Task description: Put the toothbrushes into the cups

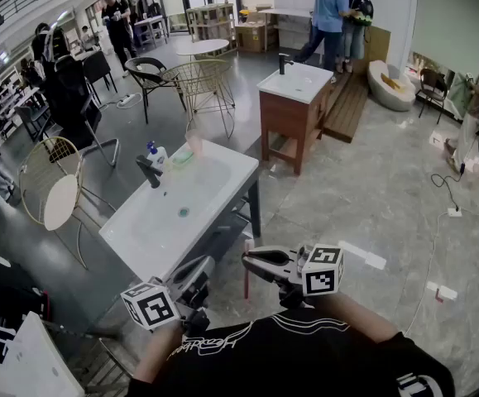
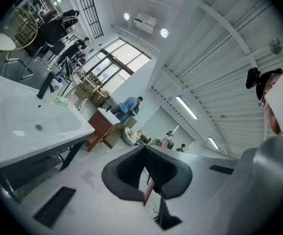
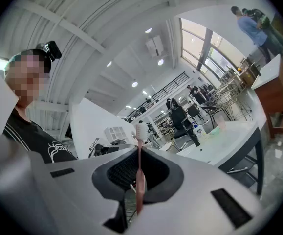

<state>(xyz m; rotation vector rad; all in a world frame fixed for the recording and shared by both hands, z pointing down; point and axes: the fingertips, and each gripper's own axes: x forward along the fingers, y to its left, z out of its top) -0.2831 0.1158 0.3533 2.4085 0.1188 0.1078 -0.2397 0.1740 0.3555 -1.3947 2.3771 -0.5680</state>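
My right gripper (image 3: 139, 173) is shut on a pink toothbrush (image 3: 140, 180), held upright with its white bristles above the jaws. In the head view the right gripper (image 1: 252, 260) is close in front of my body, and the toothbrush handle (image 1: 246, 281) hangs below it. My left gripper (image 1: 203, 273) is beside it, its jaws together. A pink sliver shows in the seam of the left gripper (image 2: 148, 173); whether it is gripped I cannot tell. A pink cup (image 1: 193, 142) stands at the far end of the white sink table (image 1: 152, 238), well ahead of both grippers.
On the sink table are a black faucet (image 1: 150, 172), a soap bottle (image 1: 156, 154) and a green item (image 1: 181, 157). A wooden washstand (image 1: 293, 114) stands further back, with wire chairs (image 1: 202, 85) and people beyond. A gold chair (image 1: 53, 190) is at the left.
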